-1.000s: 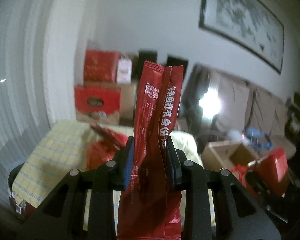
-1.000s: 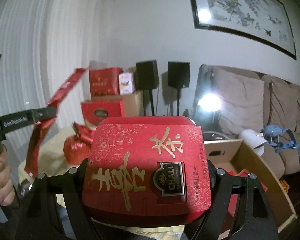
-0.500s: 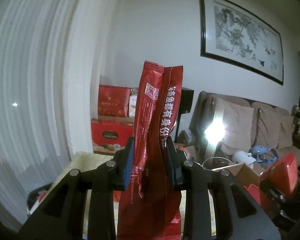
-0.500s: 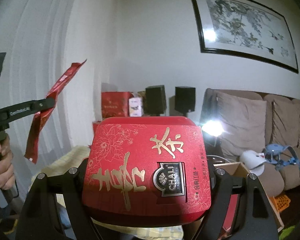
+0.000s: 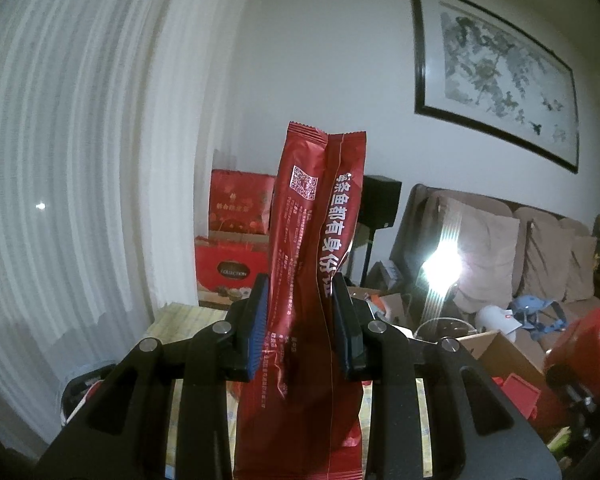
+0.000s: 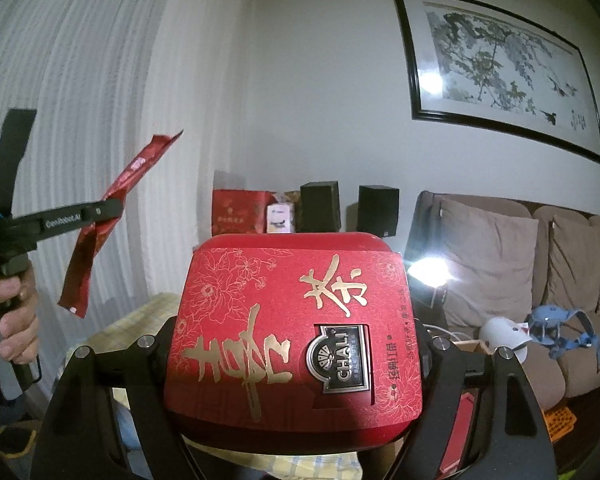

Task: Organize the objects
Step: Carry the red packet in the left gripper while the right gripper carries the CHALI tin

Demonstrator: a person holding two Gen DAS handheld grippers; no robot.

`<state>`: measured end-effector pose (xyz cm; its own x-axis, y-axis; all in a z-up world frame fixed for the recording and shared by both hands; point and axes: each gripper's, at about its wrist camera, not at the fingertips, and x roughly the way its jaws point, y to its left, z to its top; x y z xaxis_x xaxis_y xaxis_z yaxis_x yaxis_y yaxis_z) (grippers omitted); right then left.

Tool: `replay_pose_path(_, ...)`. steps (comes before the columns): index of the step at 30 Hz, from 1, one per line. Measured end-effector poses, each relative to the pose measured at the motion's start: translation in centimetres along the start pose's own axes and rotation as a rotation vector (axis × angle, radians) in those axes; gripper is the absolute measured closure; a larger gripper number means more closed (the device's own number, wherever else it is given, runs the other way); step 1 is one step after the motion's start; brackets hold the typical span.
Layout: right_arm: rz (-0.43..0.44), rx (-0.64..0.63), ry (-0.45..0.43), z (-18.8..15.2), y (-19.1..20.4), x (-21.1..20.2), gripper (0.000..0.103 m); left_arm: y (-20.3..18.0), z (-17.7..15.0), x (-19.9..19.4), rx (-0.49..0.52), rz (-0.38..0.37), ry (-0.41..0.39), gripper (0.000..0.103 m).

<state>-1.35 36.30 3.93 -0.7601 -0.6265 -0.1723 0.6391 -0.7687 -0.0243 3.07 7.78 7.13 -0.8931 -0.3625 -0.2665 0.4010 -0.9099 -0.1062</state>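
A tall red foil packet [image 5: 312, 264] with white lettering and a QR code stands upright between the pads of my left gripper [image 5: 300, 320], which is shut on it. In the right wrist view that same packet [image 6: 108, 216] hangs from the left gripper [image 6: 100, 210], held up in the air by a person's hand [image 6: 16, 312]. My right gripper [image 6: 296, 356] is shut on a wide red tea tin [image 6: 296, 320] with gold writing and a dark badge. The tin [image 5: 580, 344] also shows at the right edge of the left wrist view.
A table with a yellow checked cloth [image 5: 188, 320] lies below both grippers. An open cardboard box [image 5: 500, 352] stands to its right. Red gift boxes [image 5: 236, 240] and two black speakers [image 6: 320, 208] stand at the back wall. A sofa [image 6: 520, 248] with cushions fills the right side.
Both grippers have risen with their loads and tilted upward, so the table and boxes sit lower in view. The grips have not changed.
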Motion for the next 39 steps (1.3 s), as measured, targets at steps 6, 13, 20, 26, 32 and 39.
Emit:
replay_pose_path(6, -0.026, -0.009, -0.007, 0.3, -1.6, 0.2, 0.020, -1.3, -1.2, 2.2, 0.015, 0.008, 0.017, 0.076)
replay_pose_path(13, -0.077, 0.035, 0.019, 0.4, -4.2, 0.8, 0.020, -3.2, -2.3, 4.7, 0.041, 0.015, 0.028, 0.076)
replay_pose_path(20, -0.106, 0.068, 0.039, -0.1, -6.1, 1.2, 0.020, -4.3, -3.5, 6.2, 0.059, 0.010, 0.045, 0.076)
replay_pose_path(26, -0.132, 0.076, 0.054, -0.5, -7.2, 1.6, 0.020, -4.5, -3.3, 7.0, 0.077, 0.013, 0.053, 0.076)
replay_pose_path(32, -0.128, 0.075, 0.087, -1.1, -7.2, 2.5, 0.020, -4.3, -3.6, 7.6, 0.071, 0.023, 0.059, 0.075)
replay_pose_path(39, -0.126, 0.062, 0.092, -1.1, -6.9, 2.5, 0.020, -4.9, -4.2, 8.2, 0.079, 0.015, 0.082, 0.075)
